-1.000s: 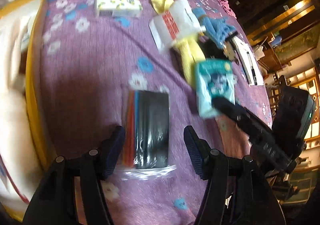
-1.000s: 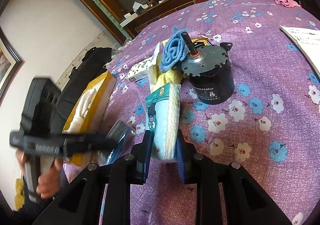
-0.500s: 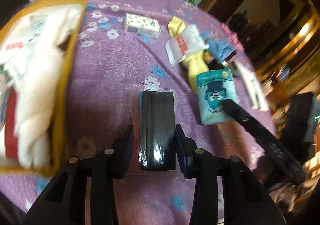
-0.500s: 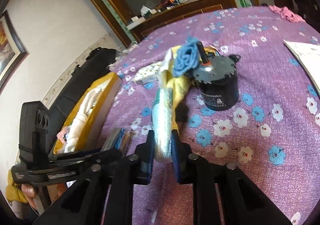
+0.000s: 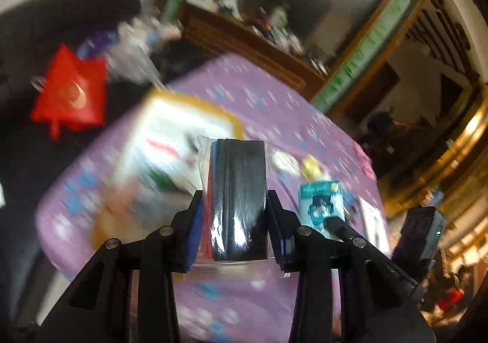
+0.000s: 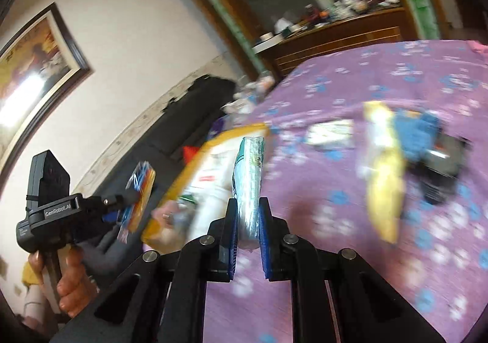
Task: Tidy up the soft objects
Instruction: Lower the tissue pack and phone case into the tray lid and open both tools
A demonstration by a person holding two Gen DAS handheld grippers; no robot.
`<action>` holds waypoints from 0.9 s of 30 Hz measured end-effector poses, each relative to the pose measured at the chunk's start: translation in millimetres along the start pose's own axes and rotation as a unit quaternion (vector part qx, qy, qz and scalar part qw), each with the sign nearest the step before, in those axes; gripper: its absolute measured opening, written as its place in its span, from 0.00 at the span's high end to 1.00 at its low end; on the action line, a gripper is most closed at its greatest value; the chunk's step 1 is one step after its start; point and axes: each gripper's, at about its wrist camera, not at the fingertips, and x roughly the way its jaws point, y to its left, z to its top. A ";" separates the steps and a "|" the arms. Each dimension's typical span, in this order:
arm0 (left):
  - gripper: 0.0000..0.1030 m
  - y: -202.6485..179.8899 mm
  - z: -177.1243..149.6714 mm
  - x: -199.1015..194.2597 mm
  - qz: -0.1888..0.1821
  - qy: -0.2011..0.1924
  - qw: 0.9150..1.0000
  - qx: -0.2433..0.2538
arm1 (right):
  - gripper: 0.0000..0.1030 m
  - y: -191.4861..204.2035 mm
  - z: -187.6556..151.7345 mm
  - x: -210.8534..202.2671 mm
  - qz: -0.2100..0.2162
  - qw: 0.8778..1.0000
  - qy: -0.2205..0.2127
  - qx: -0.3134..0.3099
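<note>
The left tool [image 5: 235,205] gripped a plastic-wrapped dark pack [image 5: 236,187] with coloured edges, lifted clear of the bench [image 5: 274,105]. To its right, the right tool [image 6: 246,221] was pinched nearly closed on a slim teal tissue packet [image 6: 248,178], also aloft. Both packs seemed mid-carry toward the yellow-rimmed box [image 6: 213,141] at the bench's left edge. The next move probably called for lowering each over the box and opening the jaws. Both packs looked squashy and glossy; a yellow cloth [image 6: 384,172] and blue cloth [image 6: 418,129] lay on the bench.

Black grippers [image 6: 247,221], blue-padded jaws, silver screws
</note>
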 end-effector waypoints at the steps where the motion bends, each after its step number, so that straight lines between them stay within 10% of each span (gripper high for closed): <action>1: 0.65 7.3 7.6 -0.3 0.015 -0.012 1.000 0.001 | 0.88 8.5 10.4 13.9 0.007 1.000 0.011 -0.006; 13: 0.64 57.2 8.1 111.5 0.082 0.046 0.995 -0.016 | 0.84 38.0 46.9 146.8 -0.041 0.996 0.068 -0.028; 17: 0.60 58.0 7.8 110.6 0.073 0.050 0.996 -0.016 | 0.49 42.7 45.7 147.8 -0.029 0.998 0.054 -0.018; 20: 0.39 56.4 7.3 102.0 0.075 0.021 0.997 -0.019 | 0.30 43.4 45.8 132.0 -0.012 1.000 0.020 -0.001; 27: 0.34 32.3 -6.0 75.3 0.119 -0.026 0.992 0.012 | 0.28 46.9 47.0 116.9 -0.002 1.000 -0.004 0.013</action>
